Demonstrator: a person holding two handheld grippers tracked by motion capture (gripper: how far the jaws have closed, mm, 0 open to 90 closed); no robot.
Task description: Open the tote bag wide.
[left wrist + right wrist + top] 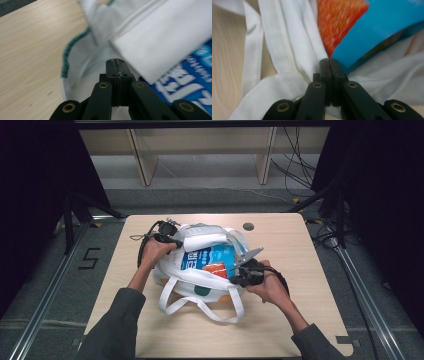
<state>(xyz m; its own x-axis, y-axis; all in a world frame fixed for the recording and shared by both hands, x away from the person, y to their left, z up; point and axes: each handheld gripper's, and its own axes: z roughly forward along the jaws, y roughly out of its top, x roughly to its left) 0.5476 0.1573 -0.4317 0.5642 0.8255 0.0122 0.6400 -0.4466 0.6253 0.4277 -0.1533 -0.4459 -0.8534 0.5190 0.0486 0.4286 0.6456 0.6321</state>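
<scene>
With both the left tongs and right tongs closed empty, the person is nudging the blue-and-orange packet into the white cloth tote bag; gentle, even pushes suit best.

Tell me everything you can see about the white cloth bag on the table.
The white cloth bag lies slumped on the wooden table, mouth open, made of soft woven fabric with a green-stitched rim. Two long strap handles trail toward the person. A blue packet with an orange patch sticks out. Both closed tools meet its edges.
</scene>
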